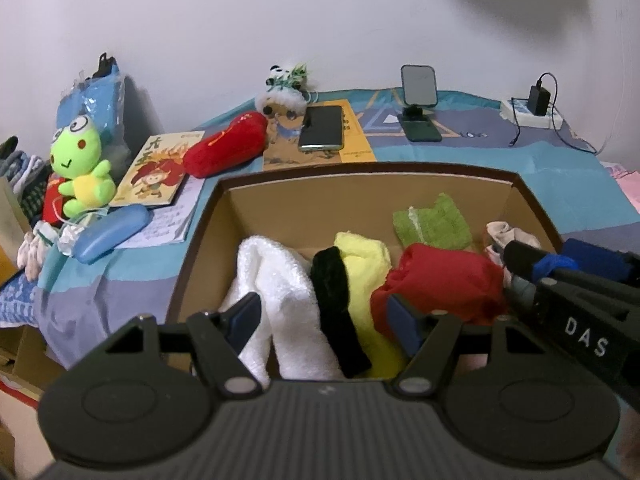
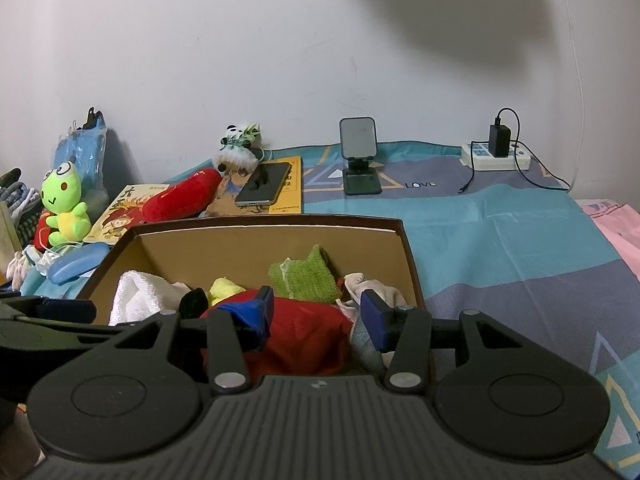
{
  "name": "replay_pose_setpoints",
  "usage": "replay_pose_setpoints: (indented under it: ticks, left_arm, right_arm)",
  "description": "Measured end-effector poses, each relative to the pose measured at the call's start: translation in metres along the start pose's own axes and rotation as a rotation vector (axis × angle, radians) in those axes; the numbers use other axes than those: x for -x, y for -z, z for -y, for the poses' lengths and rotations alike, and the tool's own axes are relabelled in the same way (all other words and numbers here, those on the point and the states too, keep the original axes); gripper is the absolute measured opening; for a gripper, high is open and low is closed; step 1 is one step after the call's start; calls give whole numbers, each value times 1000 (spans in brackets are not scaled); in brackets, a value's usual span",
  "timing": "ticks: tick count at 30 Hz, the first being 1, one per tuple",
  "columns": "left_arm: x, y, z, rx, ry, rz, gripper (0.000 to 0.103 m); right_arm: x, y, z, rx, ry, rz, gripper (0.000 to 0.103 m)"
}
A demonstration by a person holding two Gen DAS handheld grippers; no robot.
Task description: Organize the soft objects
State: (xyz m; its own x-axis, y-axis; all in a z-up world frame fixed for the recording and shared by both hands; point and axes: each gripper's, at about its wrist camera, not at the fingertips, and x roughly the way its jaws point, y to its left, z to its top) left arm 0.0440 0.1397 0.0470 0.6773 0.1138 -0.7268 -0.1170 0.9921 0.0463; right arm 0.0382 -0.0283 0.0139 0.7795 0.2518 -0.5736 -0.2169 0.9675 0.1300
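An open cardboard box [image 1: 200,240] [image 2: 412,276] stands on the bedspread. In it lie a white towel [image 1: 276,280] [image 2: 136,292], a black cloth [image 1: 332,292], a yellow cloth [image 1: 368,264] [image 2: 224,286], a red cloth [image 1: 440,280] [image 2: 308,336], a green cloth [image 1: 432,224] [image 2: 304,280] and a pale sock [image 1: 508,232] [image 2: 376,284]. My left gripper [image 1: 324,320] is open above the white, black and yellow cloths, holding nothing. Over the red cloth my right gripper [image 2: 320,316] [image 1: 560,276] is open too, its pads apart. A green frog plush [image 1: 80,168] [image 2: 66,208], a red plush [image 1: 226,144] [image 2: 180,196] and a small panda plush [image 1: 284,88] [image 2: 240,148] sit outside the box.
Behind the box lie two books [image 1: 156,172] [image 2: 288,196], a phone [image 1: 322,128] [image 2: 264,184], a phone stand [image 1: 418,104] [image 2: 360,160] and a power strip with charger [image 1: 532,108] [image 2: 496,152]. A blue case [image 1: 108,232] [image 2: 76,266] and socks [image 1: 24,176] crowd the left. Bare bedspread [image 2: 520,260] spreads right.
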Motion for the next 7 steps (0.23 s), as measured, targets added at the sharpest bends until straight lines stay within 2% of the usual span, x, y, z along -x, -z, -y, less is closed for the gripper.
replay_pose_setpoints:
  ticks: [3,7]
  left_arm:
    - [1,-1,-2,17,23,13,65]
    - [2,-3,-1,10,-15,28,66]
  right_arm:
    - [0,0,0,-2,-1,0,32]
    - [0,-1,1,0,4,6,32]
